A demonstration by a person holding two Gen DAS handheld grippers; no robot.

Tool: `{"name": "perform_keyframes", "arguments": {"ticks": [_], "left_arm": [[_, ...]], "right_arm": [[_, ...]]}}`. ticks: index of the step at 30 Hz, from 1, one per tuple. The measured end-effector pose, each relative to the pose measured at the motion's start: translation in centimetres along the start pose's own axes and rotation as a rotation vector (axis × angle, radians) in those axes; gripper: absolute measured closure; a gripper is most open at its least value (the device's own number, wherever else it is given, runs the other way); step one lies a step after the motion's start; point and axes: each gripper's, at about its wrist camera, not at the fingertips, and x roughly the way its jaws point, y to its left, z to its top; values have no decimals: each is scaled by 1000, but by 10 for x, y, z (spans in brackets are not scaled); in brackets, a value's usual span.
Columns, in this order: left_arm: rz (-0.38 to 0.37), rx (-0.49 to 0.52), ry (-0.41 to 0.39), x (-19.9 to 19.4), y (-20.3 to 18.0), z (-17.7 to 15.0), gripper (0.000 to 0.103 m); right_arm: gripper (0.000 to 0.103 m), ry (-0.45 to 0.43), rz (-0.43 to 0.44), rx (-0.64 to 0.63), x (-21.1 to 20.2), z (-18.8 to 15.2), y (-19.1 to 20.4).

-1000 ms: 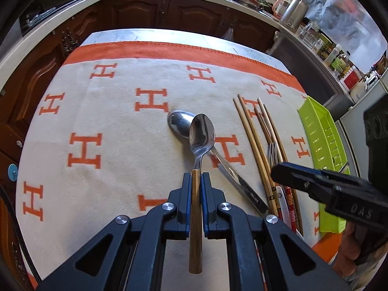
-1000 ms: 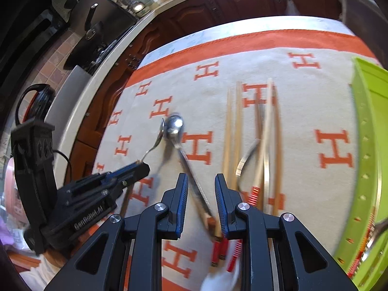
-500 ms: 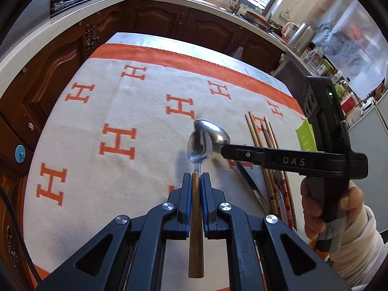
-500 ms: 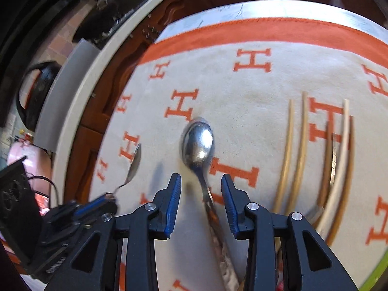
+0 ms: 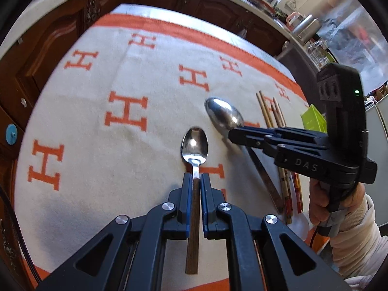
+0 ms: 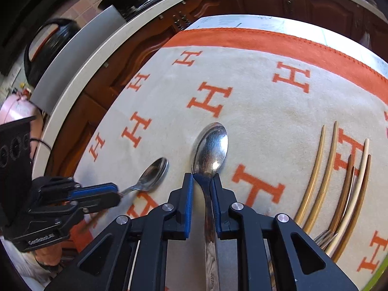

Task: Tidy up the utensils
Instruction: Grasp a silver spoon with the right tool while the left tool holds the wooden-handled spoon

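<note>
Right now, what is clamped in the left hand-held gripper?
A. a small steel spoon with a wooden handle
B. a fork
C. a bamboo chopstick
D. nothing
A: the left hand-held gripper is shut on the wooden handle of the small steel spoon, its bowl pointing away over the cream cloth with orange H letters.

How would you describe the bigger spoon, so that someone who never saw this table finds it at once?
Start from the cream cloth with orange H letters that covers the table. Near its middle, left of the row of chopsticks, lies the large spoon, its handle between the fingers of the right tool, whose jaws are closing. It is all metal and wide; the small spoon beside it has a wooden handle.
</note>
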Motion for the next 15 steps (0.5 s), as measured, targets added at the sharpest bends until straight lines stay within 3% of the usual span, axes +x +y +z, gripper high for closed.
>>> {"name": "perform_keyframes", "arguments": {"ticks": [3,7,15], "left_arm": [[-17,-5,37,6,3,0,96],[-29,-9,70,13,2,1,81],[54,56,75,26,-19,11,81]], "right_arm": [[89,7,-3,-9,1,-2,1],[88,5,-45,-55,0,-4,9],[92,-29,-173,-146,1,-13,31]]}}
